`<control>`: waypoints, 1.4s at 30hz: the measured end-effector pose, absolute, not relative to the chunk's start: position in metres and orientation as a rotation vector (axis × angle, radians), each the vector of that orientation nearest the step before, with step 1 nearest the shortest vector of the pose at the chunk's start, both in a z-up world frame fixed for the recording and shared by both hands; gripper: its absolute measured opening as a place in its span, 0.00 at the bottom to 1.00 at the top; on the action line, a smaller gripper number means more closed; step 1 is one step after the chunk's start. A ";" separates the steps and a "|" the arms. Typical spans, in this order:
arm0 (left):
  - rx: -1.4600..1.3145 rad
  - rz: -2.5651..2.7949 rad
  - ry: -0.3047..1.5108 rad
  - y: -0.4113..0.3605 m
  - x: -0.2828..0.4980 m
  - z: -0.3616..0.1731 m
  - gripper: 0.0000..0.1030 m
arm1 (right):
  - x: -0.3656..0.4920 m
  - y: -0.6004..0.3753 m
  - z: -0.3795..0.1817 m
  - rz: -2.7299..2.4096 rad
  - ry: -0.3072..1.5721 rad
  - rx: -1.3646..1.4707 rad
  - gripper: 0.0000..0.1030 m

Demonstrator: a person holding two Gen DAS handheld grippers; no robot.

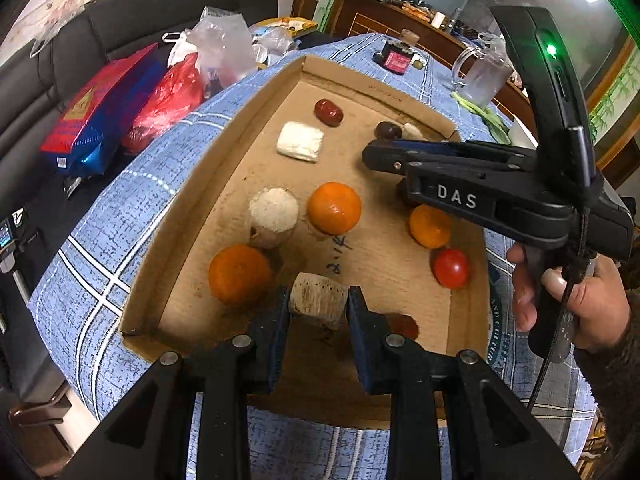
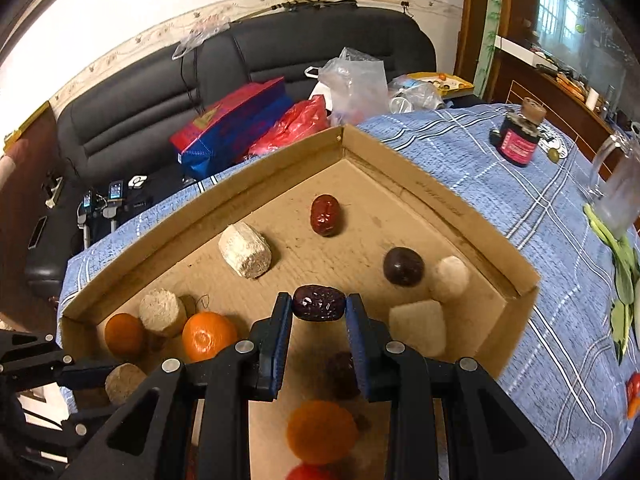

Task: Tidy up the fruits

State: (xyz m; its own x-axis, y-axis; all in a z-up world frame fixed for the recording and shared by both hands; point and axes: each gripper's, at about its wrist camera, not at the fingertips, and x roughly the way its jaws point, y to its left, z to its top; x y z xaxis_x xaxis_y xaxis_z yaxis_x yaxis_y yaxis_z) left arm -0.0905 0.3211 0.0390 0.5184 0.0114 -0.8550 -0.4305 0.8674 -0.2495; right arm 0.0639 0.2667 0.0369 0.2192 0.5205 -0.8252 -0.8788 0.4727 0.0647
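The left gripper [image 1: 319, 308] squeezes a tan corn-cob piece [image 1: 318, 303], lifted to carry it. The right gripper [image 2: 319, 308] squeezes a dark date [image 2: 319, 303] over the cardboard tray [image 2: 404, 184], maybe to sort it. In the tray lie three oranges, one tomato [image 1: 451, 267] on the near right.
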 end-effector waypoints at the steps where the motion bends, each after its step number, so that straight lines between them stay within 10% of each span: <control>1: -0.468 0.279 1.000 0.321 -0.090 0.038 0.27 | 0.064 0.269 0.035 1.022 0.913 -0.475 0.29; 20: -0.453 0.299 1.014 0.326 -0.078 0.031 0.28 | 0.067 0.279 0.026 0.998 0.915 -0.533 0.29; 42: -0.387 0.348 0.928 0.308 -0.098 0.058 0.67 | 0.048 0.196 0.069 0.946 0.869 -0.489 0.39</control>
